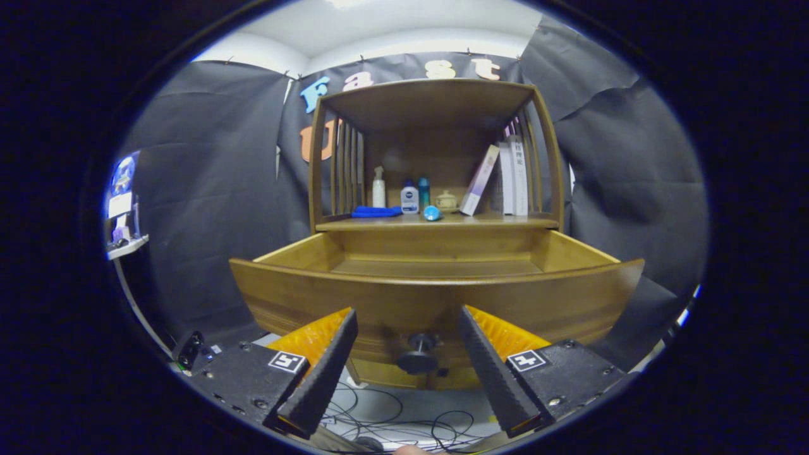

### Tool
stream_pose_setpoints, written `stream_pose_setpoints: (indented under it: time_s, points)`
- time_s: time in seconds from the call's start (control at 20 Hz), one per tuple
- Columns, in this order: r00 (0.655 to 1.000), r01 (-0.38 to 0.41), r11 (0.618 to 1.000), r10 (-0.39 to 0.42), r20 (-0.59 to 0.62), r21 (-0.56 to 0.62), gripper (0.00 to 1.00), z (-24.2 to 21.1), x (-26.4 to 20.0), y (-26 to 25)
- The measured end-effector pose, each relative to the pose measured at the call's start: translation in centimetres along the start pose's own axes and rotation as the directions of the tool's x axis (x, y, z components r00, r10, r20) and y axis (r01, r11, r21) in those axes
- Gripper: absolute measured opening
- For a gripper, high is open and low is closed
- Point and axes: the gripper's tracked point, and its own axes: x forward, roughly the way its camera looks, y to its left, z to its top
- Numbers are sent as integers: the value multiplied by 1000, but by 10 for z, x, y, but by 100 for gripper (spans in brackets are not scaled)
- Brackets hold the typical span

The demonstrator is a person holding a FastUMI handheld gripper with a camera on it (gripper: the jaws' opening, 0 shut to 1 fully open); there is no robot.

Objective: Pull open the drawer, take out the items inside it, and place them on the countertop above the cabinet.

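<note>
A wooden cabinet stands ahead with its drawer (436, 297) pulled out toward me. The part of the drawer's floor (436, 266) that I can see is bare wood. Its dark round knob (417, 355) sits between my two fingers, touching neither. My gripper (407, 312) is open, its tips close to the drawer front. On the countertop (379, 224) above lie a blue cloth (375, 212), a white spray bottle (378, 188), a white-and-blue bottle (409, 198), a teal bottle (424, 191), a small blue round item (431, 213) and a small pot (446, 201).
Books (512, 177) lean at the right end of the countertop, under the cabinet's upper shelf (430, 101). Slatted sides close in the countertop. Cables (404, 423) trail over the floor below the drawer. A small white shelf (126, 243) with items hangs far left.
</note>
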Motion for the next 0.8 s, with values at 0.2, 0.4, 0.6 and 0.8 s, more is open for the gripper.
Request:
stream_pose_setpoints:
  time_s: [0.2, 0.4, 0.6, 0.8]
  points:
    - [999, 54, 998, -54, 3, 29, 100, -16, 19, -4]
    - [996, 89, 995, -89, 0, 44, 100, -30, 28, -6]
    - [990, 139, 990, -139, 16, 8, 100, -33, 26, -4]
    - [987, 161, 987, -161, 8, -15, 100, -31, 39, -4]
